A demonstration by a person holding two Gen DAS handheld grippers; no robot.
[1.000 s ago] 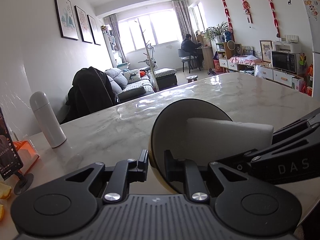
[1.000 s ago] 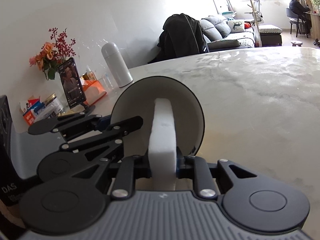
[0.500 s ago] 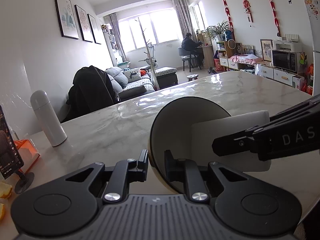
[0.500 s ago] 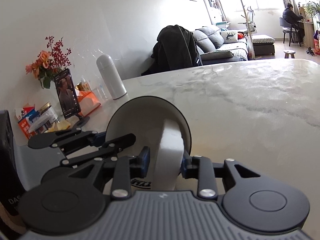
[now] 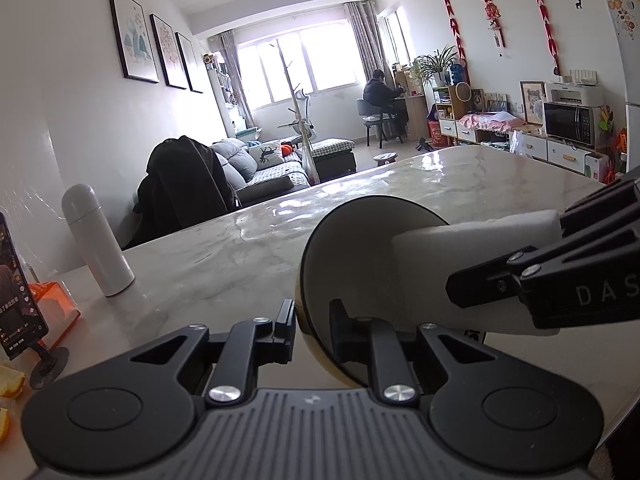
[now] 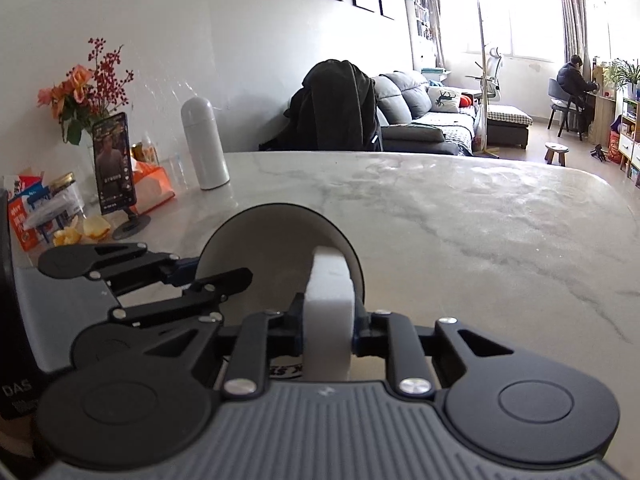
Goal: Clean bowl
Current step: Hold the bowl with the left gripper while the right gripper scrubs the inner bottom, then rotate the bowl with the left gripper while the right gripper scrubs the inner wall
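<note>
My left gripper (image 5: 312,320) is shut on the rim of a bowl (image 5: 352,260) and holds it on edge above the marble table (image 5: 224,256), its dark inside facing right. The bowl's outside is cream. My right gripper (image 6: 329,316) is shut on a white sponge (image 6: 330,280), which it squeezes narrow. The sponge's far end reaches into the bowl (image 6: 260,248) and lies against the inner wall. In the left wrist view the sponge (image 5: 460,248) comes in from the right with the right gripper's black fingers (image 5: 520,276) over it.
On the table's left stand a white flask (image 6: 204,144), a phone on a stand (image 6: 114,164), an orange tissue box (image 6: 152,184), flowers (image 6: 84,84), snack packets and orange peel (image 6: 80,234). A black coat (image 6: 336,108) hangs over a chair behind the table. Far off, a person sits at a desk.
The right gripper rolled and shifted the sponge inside the bowl, from lower down, up, then back along the wall. Its grip widened briefly and tightened again. The left gripper and bowl stayed still.
</note>
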